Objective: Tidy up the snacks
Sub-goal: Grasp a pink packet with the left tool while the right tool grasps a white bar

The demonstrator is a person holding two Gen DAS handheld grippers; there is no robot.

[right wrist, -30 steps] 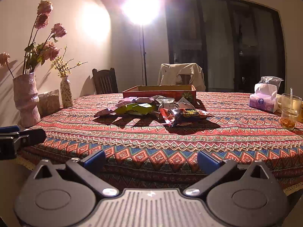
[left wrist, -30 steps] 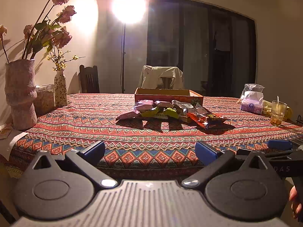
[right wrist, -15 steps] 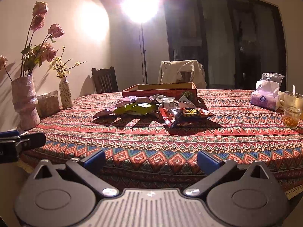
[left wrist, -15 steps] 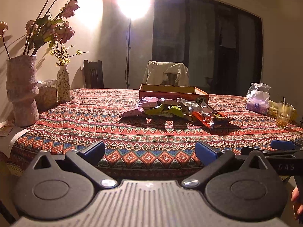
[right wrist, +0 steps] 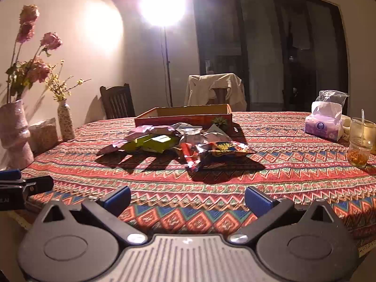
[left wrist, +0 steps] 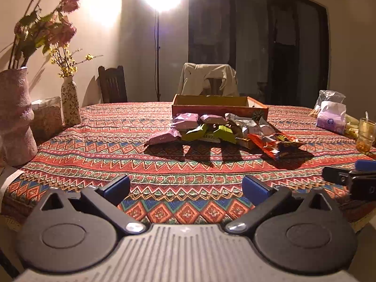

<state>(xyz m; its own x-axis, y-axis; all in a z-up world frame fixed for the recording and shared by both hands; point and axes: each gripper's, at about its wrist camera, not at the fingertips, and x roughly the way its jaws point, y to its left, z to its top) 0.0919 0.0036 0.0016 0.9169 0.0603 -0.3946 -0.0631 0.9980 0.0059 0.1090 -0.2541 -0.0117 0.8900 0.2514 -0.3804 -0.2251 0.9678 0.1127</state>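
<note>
A patterned table (left wrist: 98,155) carries snack packets (left wrist: 211,131), a box (left wrist: 218,108), vases (left wrist: 70,101), tissues (left wrist: 331,117), a glass (left wrist: 365,136).

both grippers: black linkage arms, silver screws, ribbed grey base, blue-padded jaws.

left gripper (left wrist: 185,185): jaws wide, empty | right gripper (right wrist: 188,197): jaws wide, empty

A patterned tablecloth (left wrist: 98,145) covers the table. At its left edge stand two vases (left wrist: 70,103) of flowers; at its right edge, a tissue pack (right wrist: 325,127) and glass (right wrist: 360,141).
</note>
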